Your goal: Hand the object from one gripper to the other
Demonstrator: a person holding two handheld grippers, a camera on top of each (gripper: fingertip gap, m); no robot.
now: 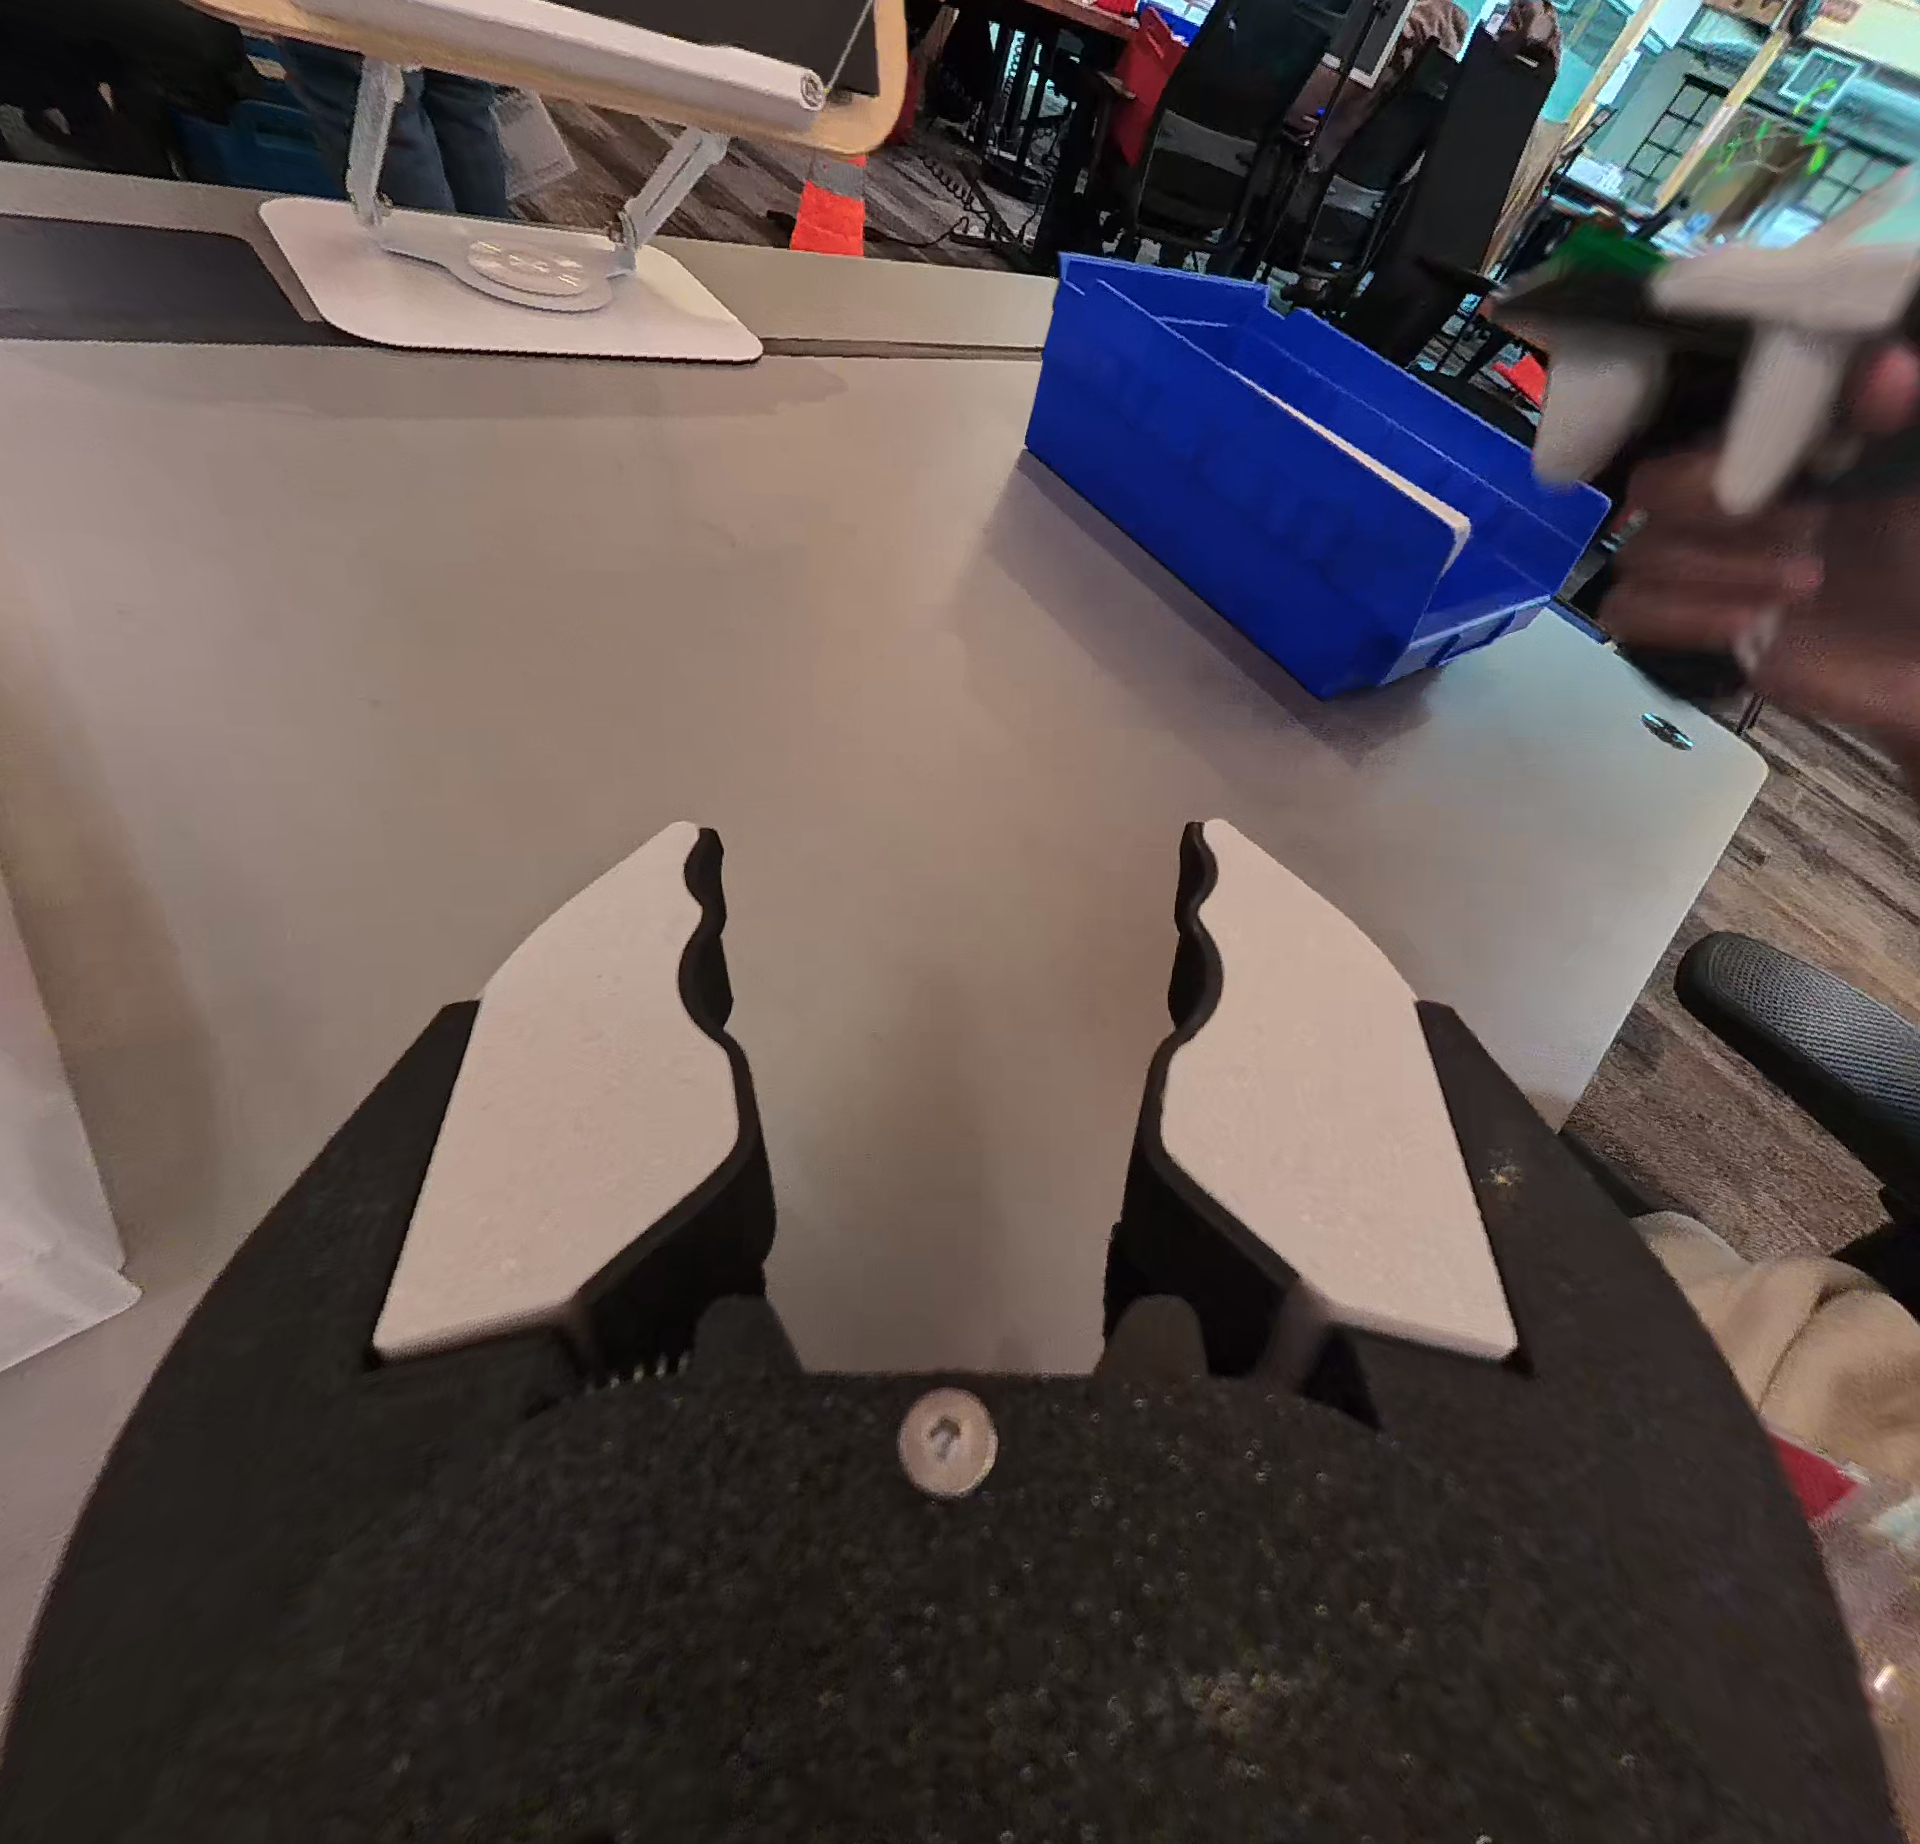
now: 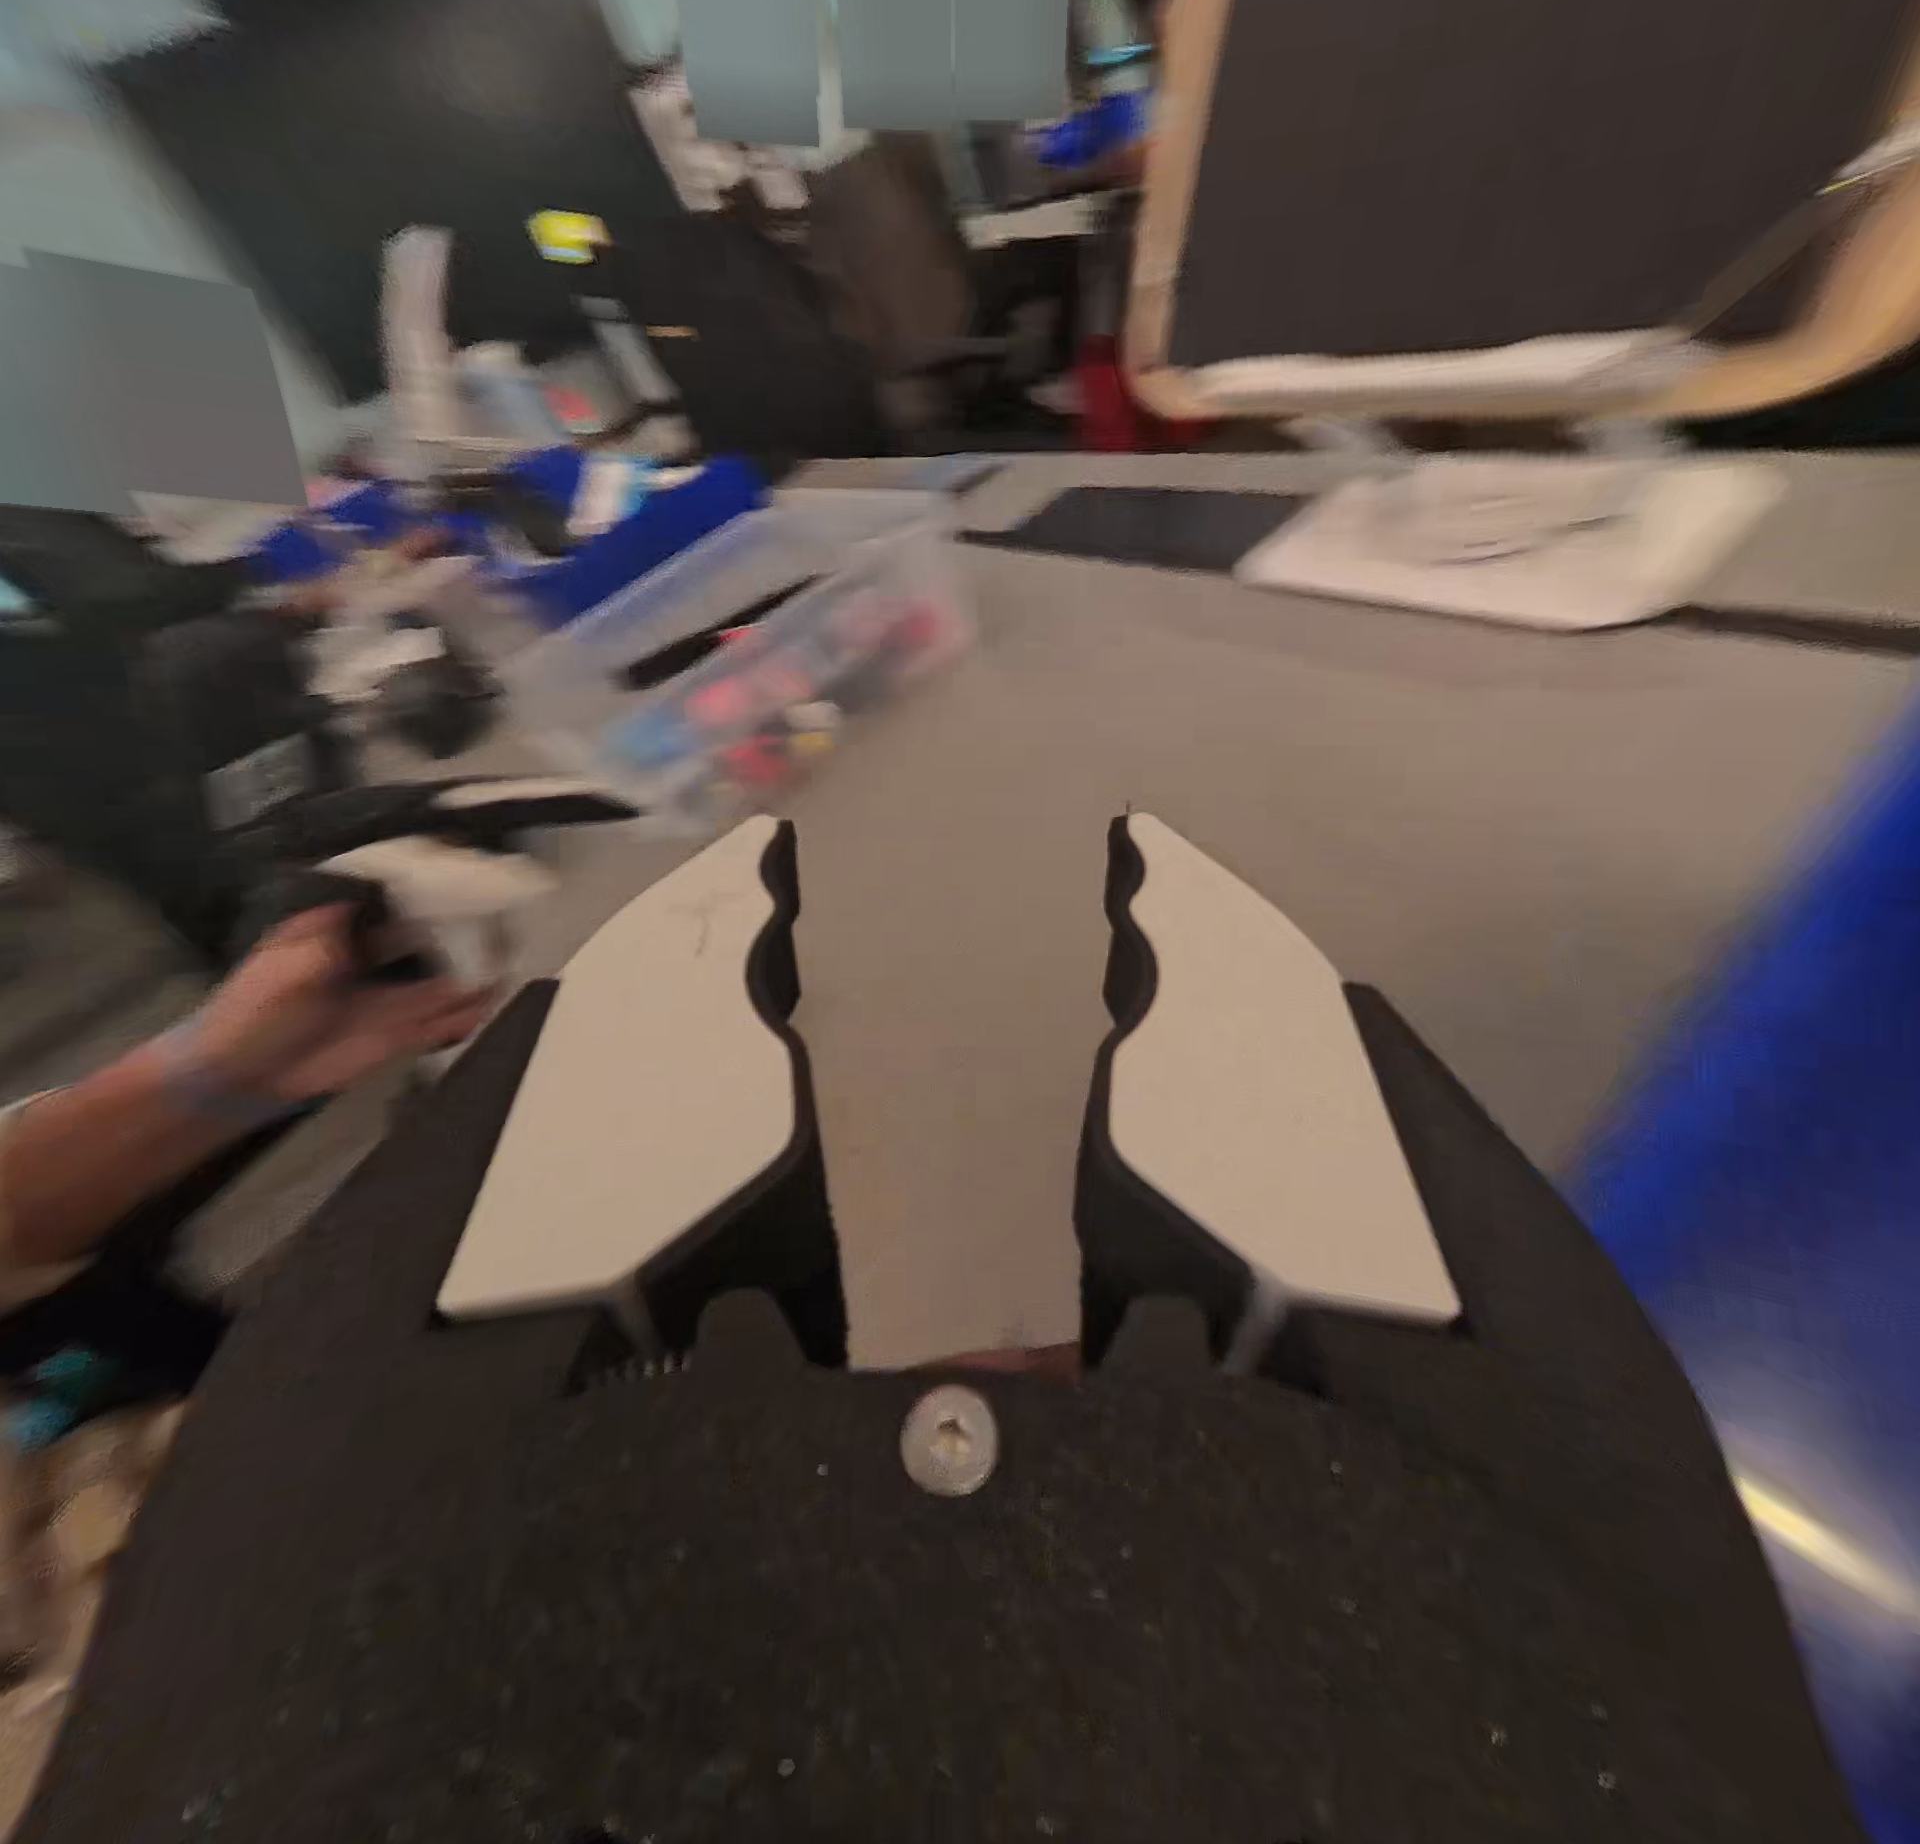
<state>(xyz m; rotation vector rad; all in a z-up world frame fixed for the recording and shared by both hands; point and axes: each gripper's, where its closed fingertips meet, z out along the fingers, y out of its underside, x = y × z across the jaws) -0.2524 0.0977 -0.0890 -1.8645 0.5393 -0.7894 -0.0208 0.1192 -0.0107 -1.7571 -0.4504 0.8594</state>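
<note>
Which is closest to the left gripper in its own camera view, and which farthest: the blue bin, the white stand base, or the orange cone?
From the left gripper:
1. Blue bin, ahead right on the table.
2. White stand base, ahead left at the table's far edge.
3. Orange cone, on the floor beyond.

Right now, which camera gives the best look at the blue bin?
The left wrist view. It shows the blue bin whole and sharp on the gray table, with a white panel standing inside. The right wrist view catches only a motion-blurred blue edge at its right border.
</note>
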